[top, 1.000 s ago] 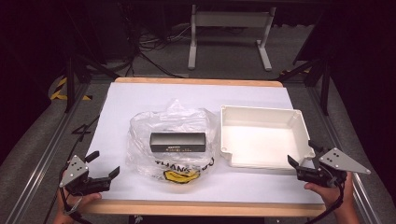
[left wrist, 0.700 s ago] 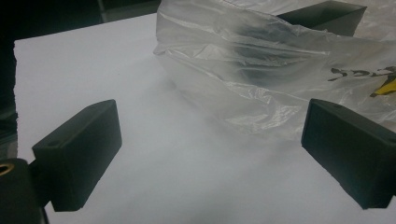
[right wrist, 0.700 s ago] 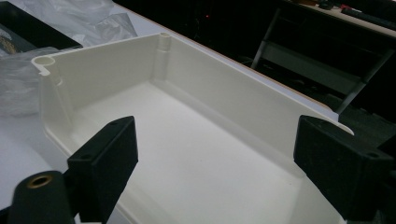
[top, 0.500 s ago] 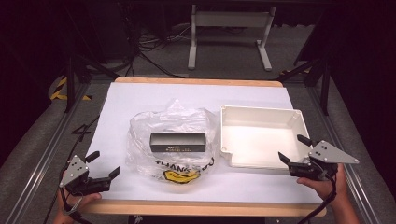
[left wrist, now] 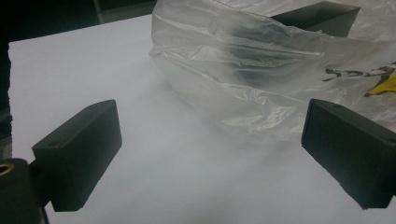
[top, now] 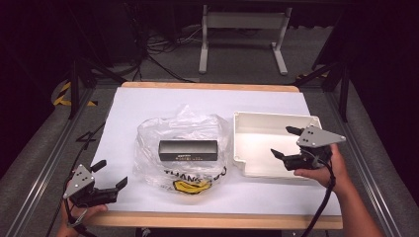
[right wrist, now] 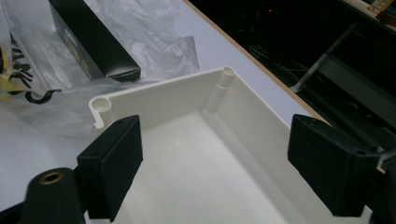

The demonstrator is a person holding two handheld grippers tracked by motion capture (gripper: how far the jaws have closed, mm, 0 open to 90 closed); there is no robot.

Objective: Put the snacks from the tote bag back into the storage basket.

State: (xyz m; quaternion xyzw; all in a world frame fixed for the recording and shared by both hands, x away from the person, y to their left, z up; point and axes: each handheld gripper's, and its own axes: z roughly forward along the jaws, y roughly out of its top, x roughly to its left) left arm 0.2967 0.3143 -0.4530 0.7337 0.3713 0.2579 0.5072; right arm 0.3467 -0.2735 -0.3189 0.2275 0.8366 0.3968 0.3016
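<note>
A: Black box lies on the clear plastic bag, mid-tabletop, to the left of the right claw and ahead-right of the left claw. How far along?

B: Barely begun, by the look of it. Both claws stand wide open, holding nothing. The box is ungripped; the white tray is empty.

A: Room to move?

B: The right claw hangs over the tray's near wall. The left sits by the tabletop's front edge, bare white surface between it and the bag.
</note>
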